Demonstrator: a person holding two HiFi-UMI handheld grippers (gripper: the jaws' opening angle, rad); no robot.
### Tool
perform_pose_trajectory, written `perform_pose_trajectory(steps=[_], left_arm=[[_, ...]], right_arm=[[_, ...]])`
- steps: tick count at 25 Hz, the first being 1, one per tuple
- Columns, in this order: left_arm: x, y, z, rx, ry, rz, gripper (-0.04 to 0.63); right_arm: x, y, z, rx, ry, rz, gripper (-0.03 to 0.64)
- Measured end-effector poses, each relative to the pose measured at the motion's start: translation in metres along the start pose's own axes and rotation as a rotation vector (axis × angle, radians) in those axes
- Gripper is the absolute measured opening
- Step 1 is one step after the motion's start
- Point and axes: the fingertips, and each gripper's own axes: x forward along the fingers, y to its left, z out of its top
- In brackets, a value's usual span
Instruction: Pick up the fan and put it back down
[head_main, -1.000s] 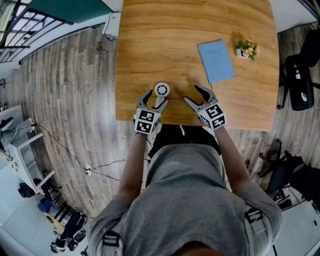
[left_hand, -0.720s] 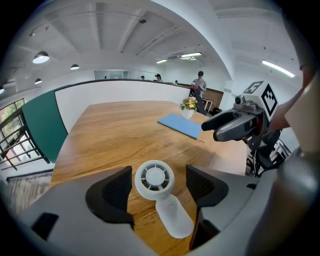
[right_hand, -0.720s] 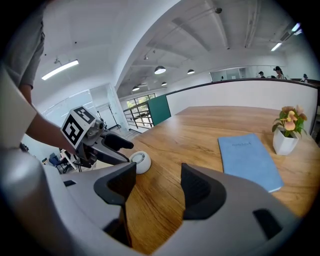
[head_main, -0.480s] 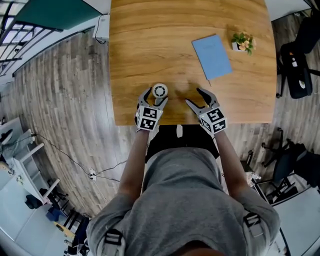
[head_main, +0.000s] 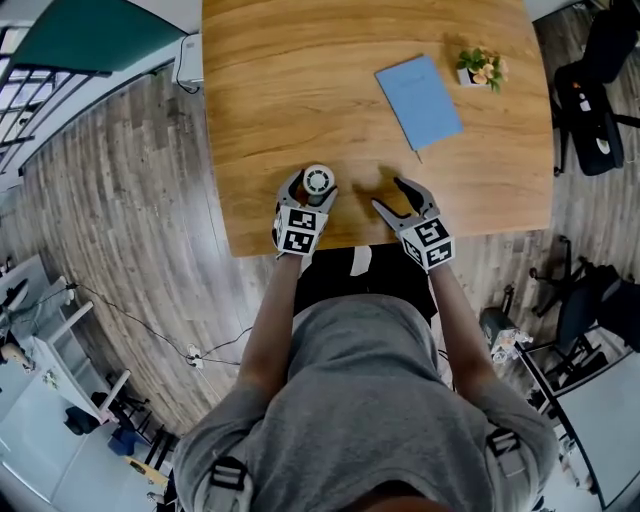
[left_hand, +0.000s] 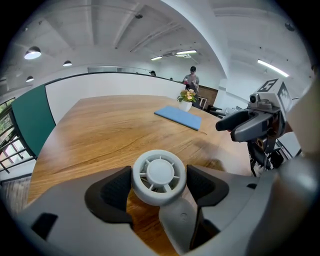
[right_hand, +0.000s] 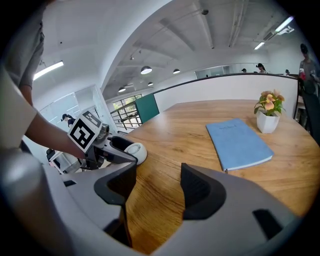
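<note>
Fan (left_hand: 159, 172) head, small, round and white, sits directly between the pads of my left claw (head_main: 310, 192), with its stem running back beneath the claw toward me. The jaws are wide and have just been opening. The pads flank the head closely, but I judge they are not pressing on it yet. My right claw (right_hand: 159, 187) hangs off to the side with its jaws apart and only bare table (left_hand: 100, 130) between them. The risk as I see it is that the head is smooth and curved, so pads closing off-centre may squeeze it forward out of the claw or skid it across the wood. The table's near edge lies just behind my claw, so a backward nudge may push the fan off.
</note>
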Motion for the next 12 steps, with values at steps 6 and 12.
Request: perform_pose_trajectory(steps=[6, 12], left_arm=[[0.0034, -0.0047, -0.0027, -0.002, -0.016, -0.022, 0.347], [0.0055, -0.0036, -0.0025, -0.004, -0.051, -0.028, 0.348]], right_arm=[[0.0004, 0.0020, -0.0037, 0.001, 0.003, -0.018, 0.287], [0.0022, 0.0049, -0.0027, 0.003, -0.005, -0.029, 0.287]])
